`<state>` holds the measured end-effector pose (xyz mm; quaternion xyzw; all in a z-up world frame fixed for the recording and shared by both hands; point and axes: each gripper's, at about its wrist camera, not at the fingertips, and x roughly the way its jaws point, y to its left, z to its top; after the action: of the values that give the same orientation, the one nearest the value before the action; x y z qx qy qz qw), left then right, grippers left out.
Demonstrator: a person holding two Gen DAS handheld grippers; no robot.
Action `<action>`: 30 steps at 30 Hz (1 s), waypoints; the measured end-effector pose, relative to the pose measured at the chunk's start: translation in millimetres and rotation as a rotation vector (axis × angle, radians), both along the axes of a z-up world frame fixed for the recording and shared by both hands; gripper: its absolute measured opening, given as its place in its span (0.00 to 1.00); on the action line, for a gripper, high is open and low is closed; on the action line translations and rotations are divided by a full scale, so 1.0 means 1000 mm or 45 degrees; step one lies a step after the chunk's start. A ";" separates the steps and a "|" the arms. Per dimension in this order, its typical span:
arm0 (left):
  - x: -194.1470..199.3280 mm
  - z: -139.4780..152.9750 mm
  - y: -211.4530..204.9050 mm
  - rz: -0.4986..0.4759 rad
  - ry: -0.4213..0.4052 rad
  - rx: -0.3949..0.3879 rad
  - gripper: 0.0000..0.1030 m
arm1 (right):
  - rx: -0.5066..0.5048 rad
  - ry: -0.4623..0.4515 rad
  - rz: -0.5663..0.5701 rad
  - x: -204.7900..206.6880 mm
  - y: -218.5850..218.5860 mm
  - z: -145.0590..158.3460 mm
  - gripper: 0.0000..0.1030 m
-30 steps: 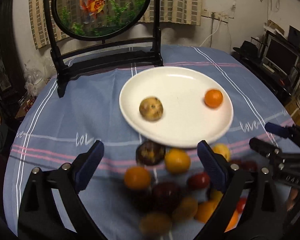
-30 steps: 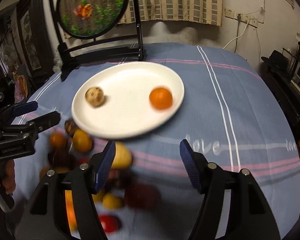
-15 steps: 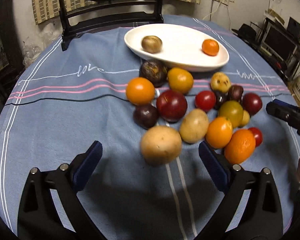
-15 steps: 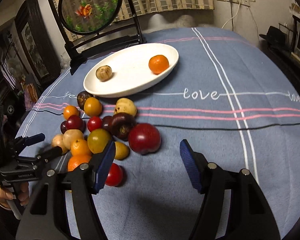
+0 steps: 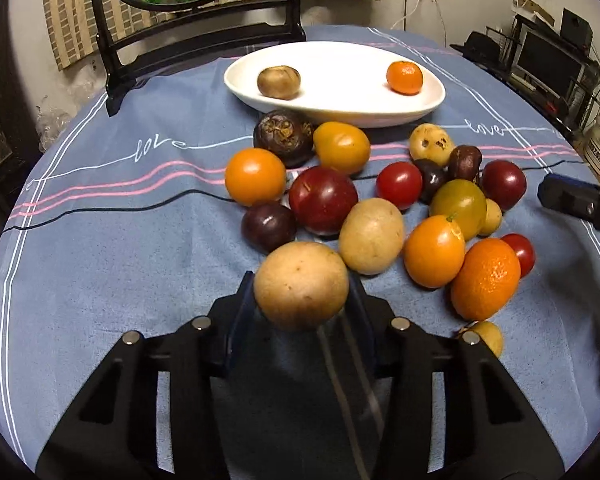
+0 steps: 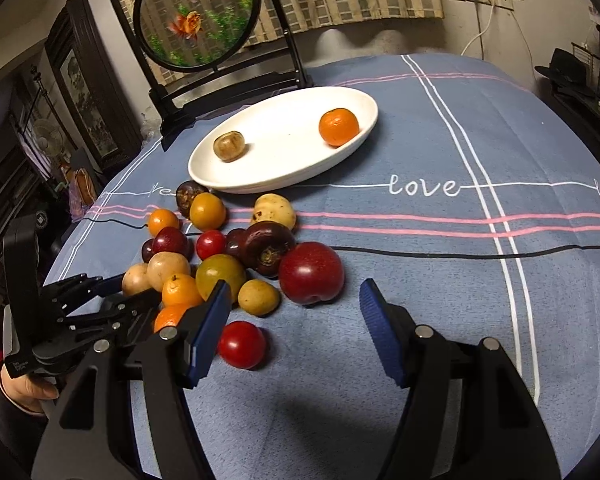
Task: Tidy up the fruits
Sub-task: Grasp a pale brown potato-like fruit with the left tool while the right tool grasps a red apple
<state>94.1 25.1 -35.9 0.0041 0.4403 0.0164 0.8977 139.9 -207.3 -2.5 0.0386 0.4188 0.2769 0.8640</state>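
Observation:
My left gripper [image 5: 300,300] is shut on a round tan fruit [image 5: 301,285] at the near edge of a pile of several mixed fruits [image 5: 374,204] on the blue tablecloth. It also shows in the right wrist view [image 6: 112,292], holding the tan fruit [image 6: 135,278]. A white oval plate [image 5: 340,110] behind the pile holds a brown fruit [image 5: 279,82] and an orange [image 5: 405,77]. My right gripper [image 6: 296,312] is open and empty, just in front of a large red fruit [image 6: 311,273]. The plate [image 6: 276,168] lies beyond it.
A round fish-picture screen on a black stand [image 6: 198,20] stands behind the plate. The table is round with edges falling away on all sides [image 6: 560,208]. A small red tomato [image 6: 242,344] lies by my right gripper's left finger. Shelves with electronics [image 5: 548,56] stand at right.
My left gripper has moved forward and closed on the tan fruit. My right gripper has come lower and closer to the large red fruit, still open.

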 end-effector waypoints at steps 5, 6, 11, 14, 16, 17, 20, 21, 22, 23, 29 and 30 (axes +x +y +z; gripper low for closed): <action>-0.010 0.020 0.004 0.002 -0.107 -0.061 0.45 | -0.057 -0.001 -0.004 -0.002 0.001 -0.003 0.65; -0.011 0.022 0.005 0.002 -0.115 -0.080 0.45 | -0.073 -0.001 -0.013 -0.002 0.000 -0.003 0.65; -0.012 0.020 0.009 0.005 -0.110 -0.125 0.45 | -0.220 -0.019 -0.064 0.000 0.008 -0.008 0.65; -0.013 0.019 0.010 -0.007 -0.114 -0.153 0.45 | -0.292 -0.007 -0.083 0.008 0.018 -0.011 0.65; -0.013 0.017 0.011 -0.013 -0.114 -0.168 0.45 | -0.272 0.028 -0.121 0.017 0.019 -0.013 0.65; -0.012 0.016 0.011 -0.017 -0.104 -0.178 0.45 | -0.267 0.030 -0.136 0.020 0.019 -0.013 0.65; -0.010 0.013 0.012 -0.019 -0.089 -0.192 0.45 | -0.284 0.033 -0.148 0.027 0.026 -0.015 0.65; -0.010 0.013 0.011 -0.020 -0.087 -0.193 0.45 | -0.291 0.041 -0.147 0.029 0.028 -0.017 0.64; -0.010 0.012 0.012 -0.022 -0.086 -0.192 0.45 | -0.298 0.052 -0.149 0.031 0.030 -0.019 0.60; -0.010 0.012 0.011 -0.025 -0.087 -0.191 0.45 | -0.295 0.062 -0.146 0.032 0.031 -0.022 0.55; -0.010 0.013 0.012 -0.027 -0.092 -0.205 0.45 | -0.125 0.114 -0.117 0.037 0.022 -0.028 0.41; -0.010 0.013 0.012 -0.026 -0.092 -0.209 0.45 | -0.122 0.115 -0.121 0.036 0.021 -0.028 0.41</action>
<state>84.5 37.3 -23.2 -0.0654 0.4074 -0.0289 0.9105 175.9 -186.1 -30.2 0.0296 0.4679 0.2131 0.8572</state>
